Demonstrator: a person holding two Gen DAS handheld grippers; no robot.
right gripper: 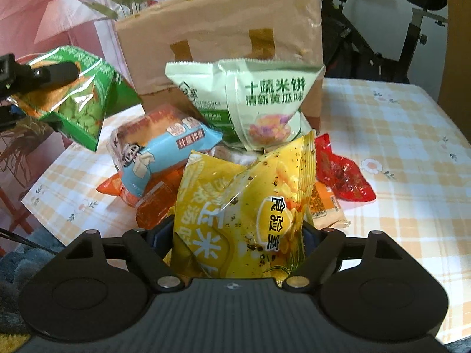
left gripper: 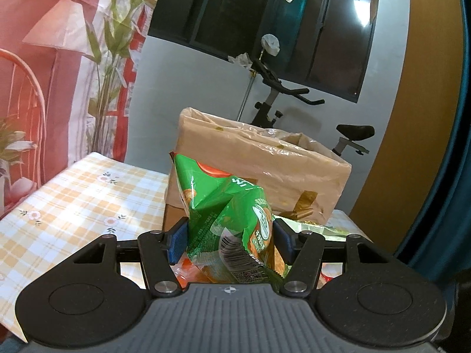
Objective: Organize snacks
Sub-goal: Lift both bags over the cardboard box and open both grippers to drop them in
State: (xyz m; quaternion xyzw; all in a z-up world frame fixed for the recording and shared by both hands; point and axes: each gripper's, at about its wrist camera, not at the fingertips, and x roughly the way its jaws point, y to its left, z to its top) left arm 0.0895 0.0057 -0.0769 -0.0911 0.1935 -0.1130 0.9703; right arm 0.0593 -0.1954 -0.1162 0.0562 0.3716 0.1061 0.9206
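My left gripper [left gripper: 229,239] is shut on a green snack bag [left gripper: 223,220] and holds it above the table, in front of the open cardboard box [left gripper: 265,161]. The same green bag [right gripper: 79,100] and the left gripper's fingers [right gripper: 56,70] show at the left of the right wrist view. My right gripper [right gripper: 235,244] is shut on a yellow snack bag [right gripper: 244,206], held up before the snack pile. Behind it lie a pale green rice-cracker bag [right gripper: 250,100], a light blue pack [right gripper: 159,150], orange packs [right gripper: 153,206] and a red wrapper [right gripper: 341,173], in front of the box [right gripper: 217,29].
The table wears a yellow checked cloth [right gripper: 397,147]. An exercise bike [left gripper: 279,94] stands behind the table by a dark window. A pink flowered curtain [left gripper: 59,58] hangs on the left. A brown wall or door [left gripper: 418,117] is on the right.
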